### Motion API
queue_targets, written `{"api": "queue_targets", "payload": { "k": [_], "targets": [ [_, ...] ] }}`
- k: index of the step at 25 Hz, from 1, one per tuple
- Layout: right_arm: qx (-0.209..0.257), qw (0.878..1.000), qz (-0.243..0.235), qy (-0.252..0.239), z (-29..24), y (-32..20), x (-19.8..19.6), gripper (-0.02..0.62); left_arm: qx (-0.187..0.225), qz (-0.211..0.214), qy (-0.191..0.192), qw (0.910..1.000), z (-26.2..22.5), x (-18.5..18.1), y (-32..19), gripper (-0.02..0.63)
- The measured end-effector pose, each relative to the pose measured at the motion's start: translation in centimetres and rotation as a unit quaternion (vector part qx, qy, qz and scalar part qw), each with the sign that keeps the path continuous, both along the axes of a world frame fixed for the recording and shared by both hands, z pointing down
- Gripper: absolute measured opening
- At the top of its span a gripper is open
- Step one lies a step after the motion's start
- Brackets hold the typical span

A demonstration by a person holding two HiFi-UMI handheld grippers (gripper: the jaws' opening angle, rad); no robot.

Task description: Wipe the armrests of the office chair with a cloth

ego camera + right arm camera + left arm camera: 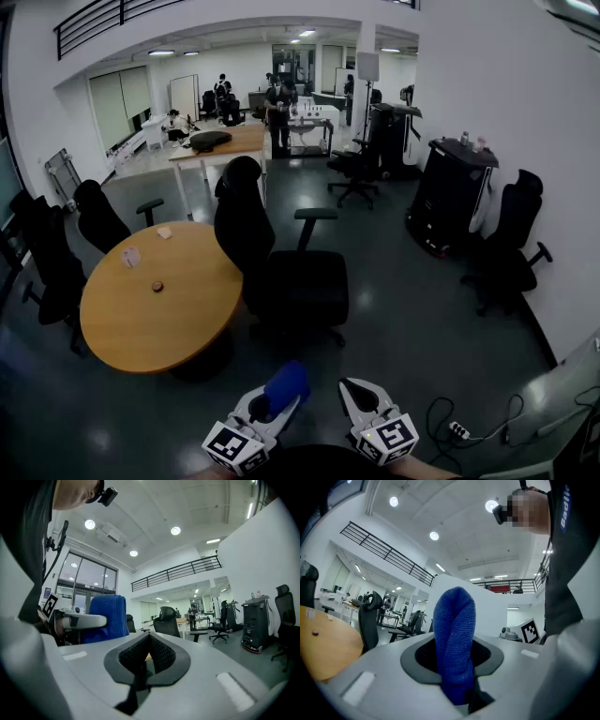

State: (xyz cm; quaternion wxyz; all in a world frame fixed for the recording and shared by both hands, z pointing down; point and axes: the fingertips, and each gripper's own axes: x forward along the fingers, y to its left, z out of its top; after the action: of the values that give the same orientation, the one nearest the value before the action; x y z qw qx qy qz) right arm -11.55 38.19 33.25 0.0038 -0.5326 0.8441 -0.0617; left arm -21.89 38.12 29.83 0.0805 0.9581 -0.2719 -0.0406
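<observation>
- Office chair (251, 234), the black high-back one, is dead centre of the head view. It's parked right at the round table's right edge, with its backrest on the table side and its seat pointing away to the right. One armrest (315, 214) sticks up on its post at the far side. I can't make out the other one against all that black.
- Round wooden table (178, 319) sits left of the chair, with a couple more black chairs (97, 217) tucked around its far left side.
- Black cabinet (448, 199) stands against the right wall, well apart from the chair, with another black chair (511, 246) just beside it.
- Left gripper (278, 401) is at the bottom of the head view, close to the person and well short of the chair. Its jaws are pinching the cloth, which its own view shows clearly.
- Right gripper (351, 386) is just beside the left one. Its jaws are pressed together with nothing between them.
- Cloth (287, 382) is blue and bunched into a fat upright roll that pokes out above the left jaws. It isn't touching the chair or either armrest.
- Power strip (457, 430) lies on the floor at lower right, with a cable looping off it.
- Small bits on the table: a white thing (130, 256) near the far left edge and a little dark round thing (157, 286) nearer the middle. They're too tiny to tell what they are.
</observation>
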Motion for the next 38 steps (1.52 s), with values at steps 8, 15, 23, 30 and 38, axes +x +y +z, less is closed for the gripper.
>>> {"api": "queue_targets", "payload": {
  "k": [8, 15, 23, 30, 38],
  "targets": [
    [0.004, 1.0, -0.003, 0.001, 0.4, -0.2, 0.2, 0.003, -0.019, -0.01, -0.004, 0.9998, 0.3, 0.3, -0.1, 0.143],
    [-0.013, 1.0, -0.01, -0.02, 1.4, 0.0, 1.2, 0.005, -0.023, -0.011, -0.001, 0.9997, 1.3, 1.4, -0.1, 0.143],
    [-0.054, 0.998, -0.025, -0.037, 3.9, -0.7, 5.7, 0.005, -0.051, -0.034, -0.008, 0.9981, 2.3, 5.9, -1.4, 0.143],
    [-0.052, 0.997, -0.037, -0.047, 5.2, -2.0, 11.2, 0.005, -0.034, -0.053, -0.011, 0.998, 2.3, 11.0, -2.0, 0.143],
    [-0.07, 0.995, -0.05, -0.051, 7.0, -3.7, 13.2, 0.005, -0.046, -0.073, -0.029, 0.9959, 2.8, 12.2, -4.3, 0.143]
  ]
}}
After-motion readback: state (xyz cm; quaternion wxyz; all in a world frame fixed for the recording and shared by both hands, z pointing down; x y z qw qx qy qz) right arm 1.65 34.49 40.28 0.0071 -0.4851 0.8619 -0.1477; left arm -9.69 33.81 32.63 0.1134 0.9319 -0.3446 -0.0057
